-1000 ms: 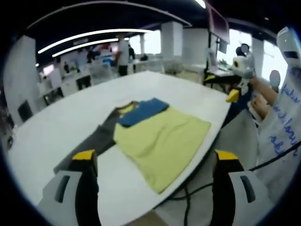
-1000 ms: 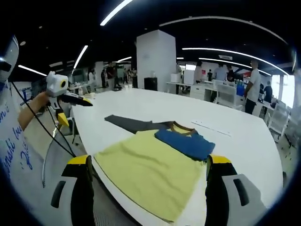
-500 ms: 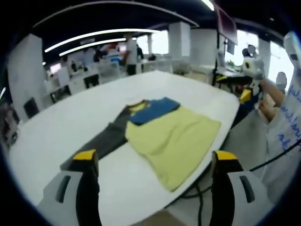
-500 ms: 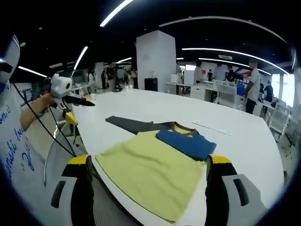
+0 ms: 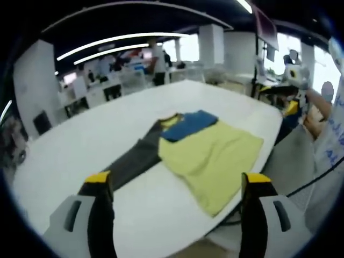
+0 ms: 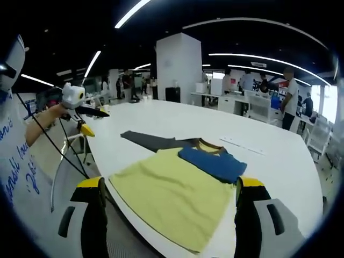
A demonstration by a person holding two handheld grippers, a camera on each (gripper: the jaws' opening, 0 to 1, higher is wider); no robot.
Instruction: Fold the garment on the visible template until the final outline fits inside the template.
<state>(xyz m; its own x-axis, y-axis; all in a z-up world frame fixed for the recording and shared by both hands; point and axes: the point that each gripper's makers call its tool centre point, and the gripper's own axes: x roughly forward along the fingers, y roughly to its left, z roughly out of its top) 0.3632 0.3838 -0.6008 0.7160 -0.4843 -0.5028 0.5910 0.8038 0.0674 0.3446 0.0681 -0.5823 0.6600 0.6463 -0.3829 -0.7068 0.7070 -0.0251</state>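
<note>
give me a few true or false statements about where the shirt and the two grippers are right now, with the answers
1. The garment lies on a white table. True.
2. The right gripper is clamped on the yellow part of the garment. False: its jaws stand open, with nothing between them.
3. One sleeve is dark grey and stretched out flat on the table. True.
4. The garment is bundled into a ball. False: it lies spread flat, with a blue part folded over near the collar.
5. The left gripper is held off the garment with its jaws apart. True.
6. The yellow body lies in the middle of the table, far from any edge. False: it lies at the table's near edge.
</note>
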